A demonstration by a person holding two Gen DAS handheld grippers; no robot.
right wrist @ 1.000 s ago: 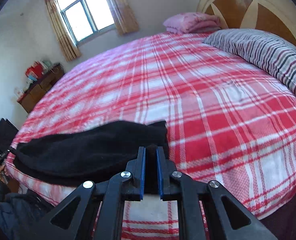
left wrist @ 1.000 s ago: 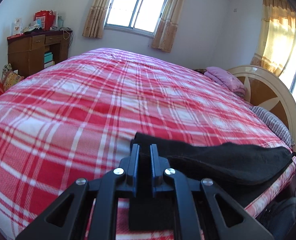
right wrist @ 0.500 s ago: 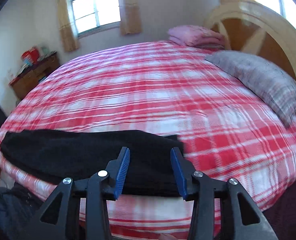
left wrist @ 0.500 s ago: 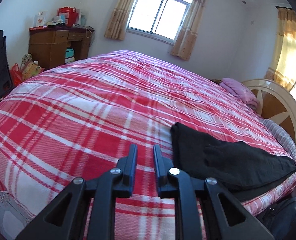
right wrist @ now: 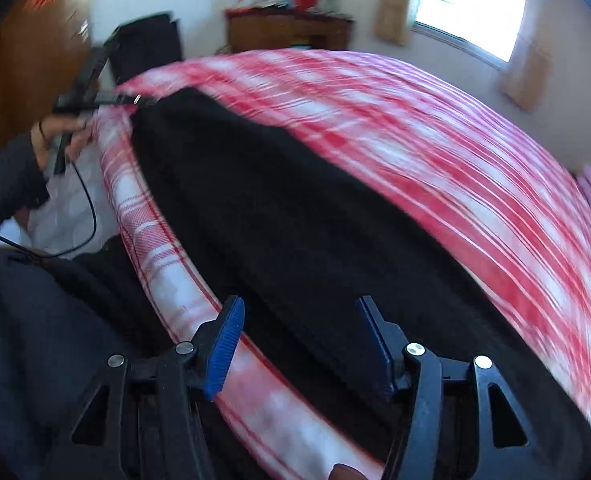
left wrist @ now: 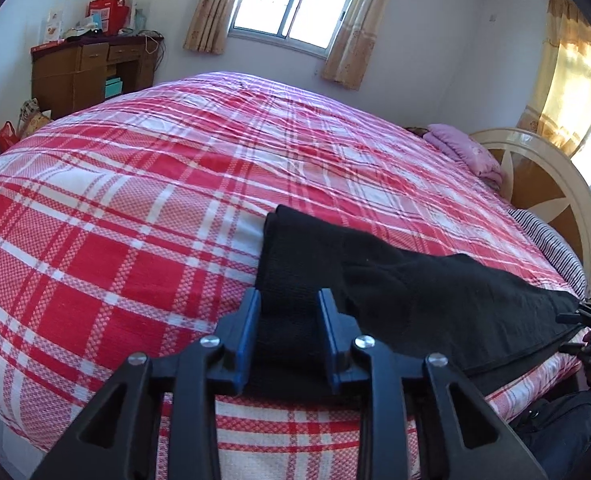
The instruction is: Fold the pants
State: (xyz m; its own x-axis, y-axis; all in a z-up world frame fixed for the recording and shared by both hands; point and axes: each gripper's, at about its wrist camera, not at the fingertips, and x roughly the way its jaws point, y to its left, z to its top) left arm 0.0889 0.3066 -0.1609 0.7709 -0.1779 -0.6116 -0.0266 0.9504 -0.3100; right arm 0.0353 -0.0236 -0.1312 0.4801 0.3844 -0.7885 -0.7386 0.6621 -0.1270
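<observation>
Black pants [left wrist: 415,292] lie folded lengthwise along the near edge of a bed with a red plaid cover [left wrist: 135,200]. My left gripper [left wrist: 289,300] is open, its fingers on either side of the pants' left end. The right wrist view is blurred by motion. There the pants [right wrist: 295,220] run from near to far along the bed edge. My right gripper [right wrist: 299,308] is wide open above their near end and holds nothing. The left gripper [right wrist: 135,99] shows at the pants' far end in that view.
A wooden desk [left wrist: 91,68] with boxes stands by the far wall. A pink folded blanket [left wrist: 467,152] and a striped pillow [left wrist: 551,240] lie by the headboard [left wrist: 547,184]. A cable [right wrist: 83,208] hangs below the left hand. Dark bags [left wrist: 555,428] sit beside the bed.
Both grippers let go of the pants, which now lie flat on the bed. The left gripper moved back over the pants' left end. The right gripper opened wider and swung left along the pants.
</observation>
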